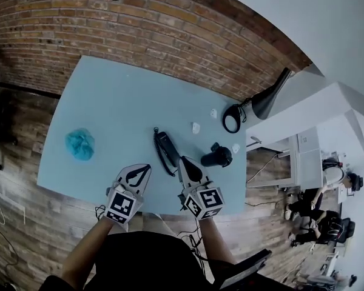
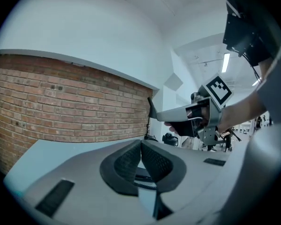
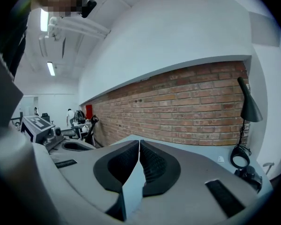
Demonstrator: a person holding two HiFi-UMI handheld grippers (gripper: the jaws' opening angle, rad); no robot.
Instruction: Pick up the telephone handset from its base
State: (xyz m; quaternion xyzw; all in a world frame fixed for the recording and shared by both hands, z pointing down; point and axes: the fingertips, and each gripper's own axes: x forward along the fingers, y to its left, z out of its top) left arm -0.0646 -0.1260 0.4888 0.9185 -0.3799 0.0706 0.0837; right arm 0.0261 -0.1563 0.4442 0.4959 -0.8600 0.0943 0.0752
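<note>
Hovering over the lt-blue table's (image 1: 109, 102) near edge, L gripper (image 1: 139, 170) and R gripper (image 1: 184, 161) are held side by side, both w/ jaws closed on nothing. The black telephone handset (image 1: 167, 149) is seen lying just ahead, betw. the two tips and closer to R's. Beyond it, a desk lamp (image 1: 264, 102) is backed by a brick wall (image 1: 139, 23).

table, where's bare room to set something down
Free: the far stretch of the table along the brick wall, and the patch between the teal bag and the phone. Crowded: right end, with the lamp, black gadget and white bits.
</note>
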